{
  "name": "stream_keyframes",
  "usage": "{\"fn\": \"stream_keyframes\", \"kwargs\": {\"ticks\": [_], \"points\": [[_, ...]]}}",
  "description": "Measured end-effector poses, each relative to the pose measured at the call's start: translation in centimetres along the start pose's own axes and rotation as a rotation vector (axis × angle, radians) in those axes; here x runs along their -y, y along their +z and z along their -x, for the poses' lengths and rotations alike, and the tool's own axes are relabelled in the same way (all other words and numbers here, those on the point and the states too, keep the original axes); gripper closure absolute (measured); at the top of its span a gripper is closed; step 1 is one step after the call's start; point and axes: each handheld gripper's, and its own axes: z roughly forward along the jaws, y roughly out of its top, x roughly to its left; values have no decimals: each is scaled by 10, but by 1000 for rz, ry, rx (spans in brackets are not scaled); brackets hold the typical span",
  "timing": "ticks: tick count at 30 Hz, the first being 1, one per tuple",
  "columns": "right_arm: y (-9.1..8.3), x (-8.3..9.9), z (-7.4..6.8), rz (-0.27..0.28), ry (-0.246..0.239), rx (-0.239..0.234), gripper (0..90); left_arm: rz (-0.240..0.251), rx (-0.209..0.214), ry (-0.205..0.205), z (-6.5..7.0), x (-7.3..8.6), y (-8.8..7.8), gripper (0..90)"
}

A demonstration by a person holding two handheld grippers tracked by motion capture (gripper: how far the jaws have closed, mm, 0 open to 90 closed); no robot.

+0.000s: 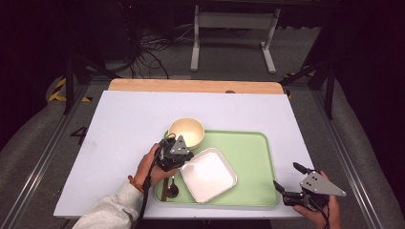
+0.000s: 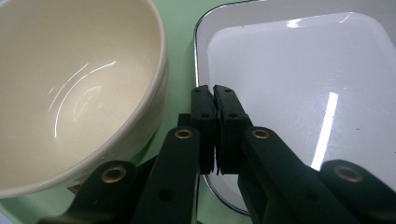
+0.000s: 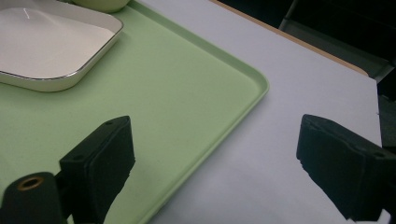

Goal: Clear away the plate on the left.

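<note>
A green tray (image 1: 258,167) holds a cream bowl (image 1: 186,131) at its far left corner and a white square plate (image 1: 210,174) in front of it. My left gripper (image 1: 180,160) points down at the plate's left corner. In the left gripper view it (image 2: 215,126) is shut, its pads pressed together right over the plate's (image 2: 289,84) rim, beside the bowl (image 2: 70,84). Whether the rim is pinched between them I cannot tell. My right gripper (image 1: 286,175) stands open at the tray's near right corner. Between its jaws (image 3: 215,144) lie only the tray's edge (image 3: 177,93) and the table.
A dark spoon (image 1: 172,190) and a brown stick (image 1: 164,191) lie on the tray's near left part. The tray sits on a white board (image 1: 124,124) over a wooden table (image 1: 191,86). The plate (image 3: 42,46) sits far from the right gripper.
</note>
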Motion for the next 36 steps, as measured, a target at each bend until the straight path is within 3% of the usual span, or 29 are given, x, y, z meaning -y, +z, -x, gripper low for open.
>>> {"fn": "stream_keyframes", "kwargs": {"ticks": [9, 19, 22, 29, 36], "points": [[0, 0, 0, -1, 0, -2, 115, 25, 48, 37, 10, 2, -9, 891], [1, 0, -1, -5, -3, -3, 113, -10, 172, 108, 44, 1, -4, 900], [1, 0, -1, -4, -1, -4, 113, -31, 188, 126, 54, 1, -1, 900], [2, 0, -1, -4, -2, -6, 113, -43, 227, 111, 64, 5, 4, 900], [2, -1, -2, -4, -2, -6, 113, -69, 253, 128, 70, 9, 6, 900]]}}
